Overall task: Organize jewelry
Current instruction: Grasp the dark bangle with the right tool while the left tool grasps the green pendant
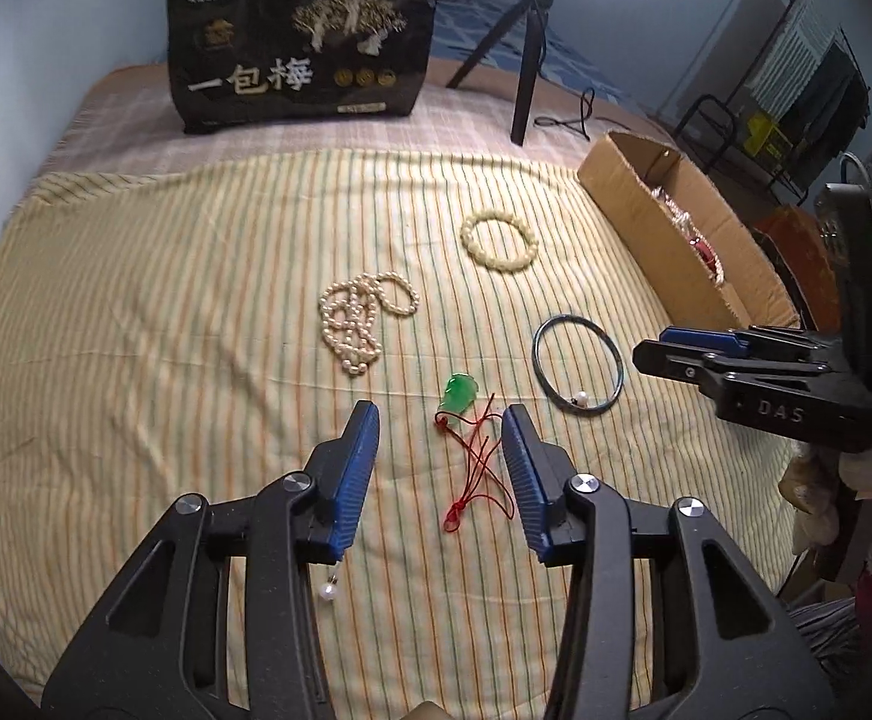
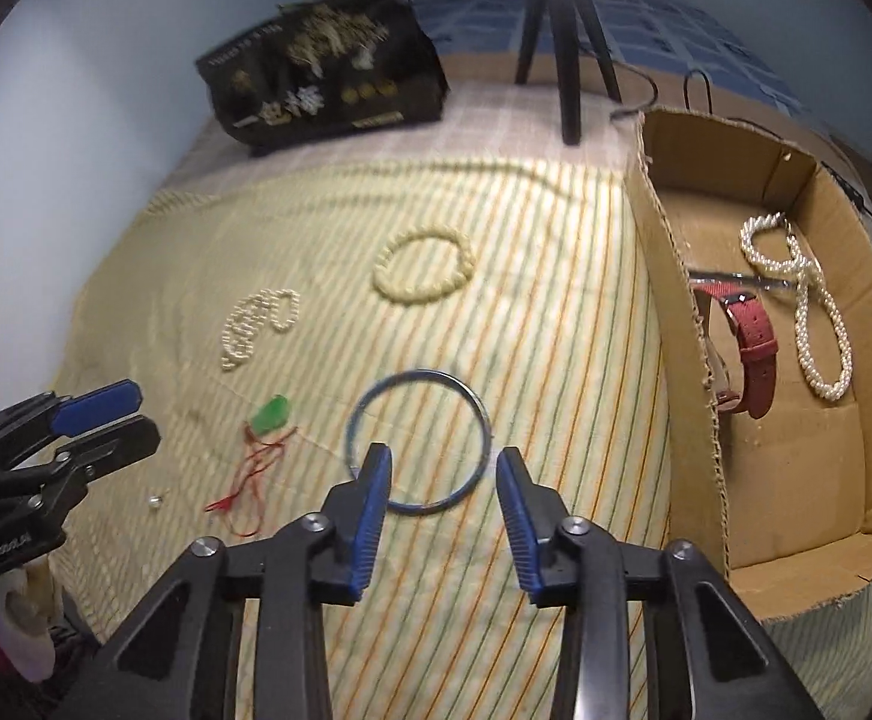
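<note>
On the striped yellow cloth lie a green pendant on a red cord [image 1: 458, 394] [image 2: 270, 414], a dark bangle [image 1: 577, 363] [image 2: 417, 441], a pearl necklace heap [image 1: 359, 319] [image 2: 255, 324], a cream bead bracelet [image 1: 499, 238] [image 2: 423, 273] and a loose pearl earring [image 1: 329, 593] [image 2: 154, 502]. My left gripper [image 1: 440, 423] is open and empty just above the red cord. My right gripper [image 2: 443, 468] is open and empty over the bangle's near edge. The cardboard box [image 2: 664, 276] [image 1: 646, 222] holds a pearl strand [image 2: 808, 300] and a red watch [image 2: 751, 348].
A black printed bag [image 1: 297, 54] [image 2: 321, 78] stands at the back of the bed. A black tripod [image 1: 526, 60] [image 2: 568, 60] with a ring light stands behind the box. A metal rack [image 1: 796, 90] stands at the far right.
</note>
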A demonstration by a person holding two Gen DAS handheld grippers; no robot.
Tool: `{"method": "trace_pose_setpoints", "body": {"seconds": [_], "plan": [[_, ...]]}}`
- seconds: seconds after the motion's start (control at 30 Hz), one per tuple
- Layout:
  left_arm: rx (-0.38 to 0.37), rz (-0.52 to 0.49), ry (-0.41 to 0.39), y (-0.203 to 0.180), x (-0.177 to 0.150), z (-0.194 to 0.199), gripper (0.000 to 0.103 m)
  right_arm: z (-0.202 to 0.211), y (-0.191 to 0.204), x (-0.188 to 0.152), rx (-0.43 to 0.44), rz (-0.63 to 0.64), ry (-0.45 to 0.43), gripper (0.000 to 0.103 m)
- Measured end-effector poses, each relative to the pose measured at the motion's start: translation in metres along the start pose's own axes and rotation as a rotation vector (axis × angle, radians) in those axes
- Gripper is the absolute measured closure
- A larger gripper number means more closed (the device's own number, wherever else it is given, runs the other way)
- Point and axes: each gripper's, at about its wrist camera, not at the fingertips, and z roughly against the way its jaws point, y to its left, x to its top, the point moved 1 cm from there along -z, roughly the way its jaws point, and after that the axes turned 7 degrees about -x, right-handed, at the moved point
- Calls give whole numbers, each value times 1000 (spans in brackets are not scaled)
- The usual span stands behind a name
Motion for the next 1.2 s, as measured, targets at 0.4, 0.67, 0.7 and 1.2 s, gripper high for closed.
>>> {"method": "trace_pose_setpoints", "body": {"seconds": [0.4, 0.67, 0.7, 1.2], "plan": [[-16, 0, 87, -4, 12, -42, 67, -20, -3, 2, -38, -19, 40, 78], [19, -32, 141, -8, 14, -65, 67, -26, -4, 5, -24, -37, 62, 81], [31, -32, 147, -7, 14, -68, 67, -27, -4, 4, -23, -38, 64, 82], [86, -47, 179, -4, 15, -82, 88, -40, -3, 3, -50, -26, 77, 89]]}}
